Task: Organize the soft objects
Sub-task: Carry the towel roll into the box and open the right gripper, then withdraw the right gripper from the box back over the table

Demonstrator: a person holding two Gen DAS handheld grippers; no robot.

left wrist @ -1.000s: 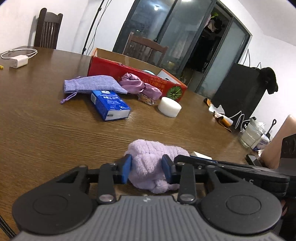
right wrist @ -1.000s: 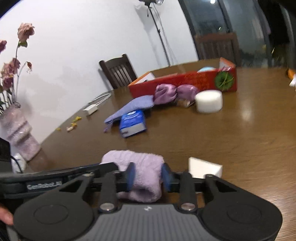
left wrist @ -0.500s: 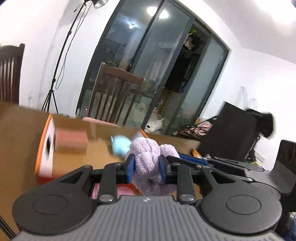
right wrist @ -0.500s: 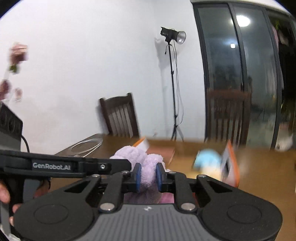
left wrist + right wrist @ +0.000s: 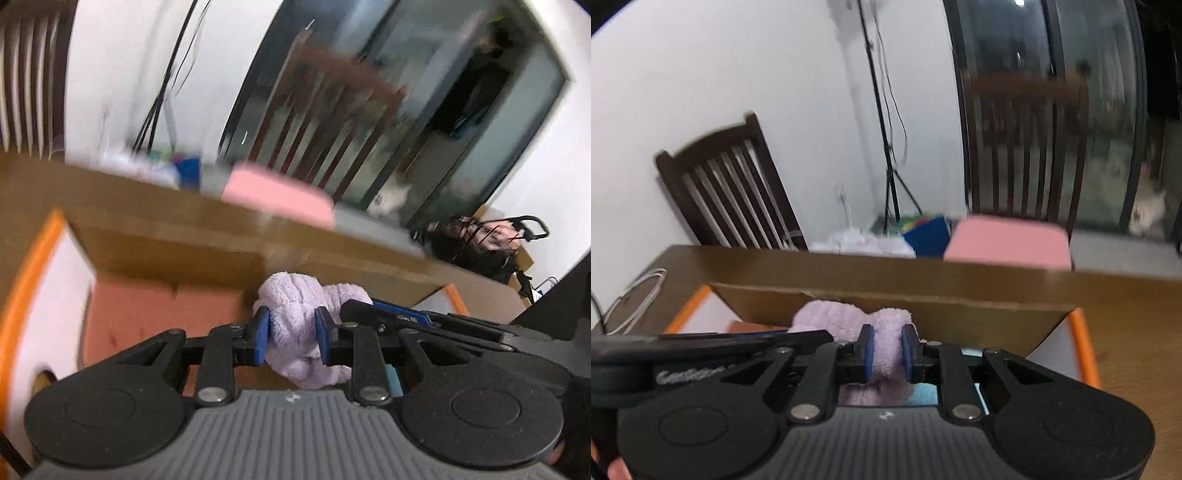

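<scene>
Two tools, left tool (image 5: 290, 341) and right tool (image 5: 887, 353), each pinched narrow on one lilac plush cloth (image 5: 306, 314), hanging between them above the cardboard box (image 5: 894, 302). Soft, light, compressible; grip bunched folds.

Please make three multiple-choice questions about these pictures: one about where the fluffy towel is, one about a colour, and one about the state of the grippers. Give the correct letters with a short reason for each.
1. Where is the lilac towel?
A. Flat on the table
B. Held over the open cardboard box
C. On a chair

2. What colour are the gripper pads?
A. Blue
B. Red
C. White

3. How do the left gripper and right gripper stand?
A. Both wide open, empty
B. Only one holds the towel
C. Both shut on the towel

Answers:
1 B: the box wall and orange rim sit just behind and below the towel.
2 A: blue pads show in both wrist views.
3 C: each pair of pads presses into the fabric.
</scene>
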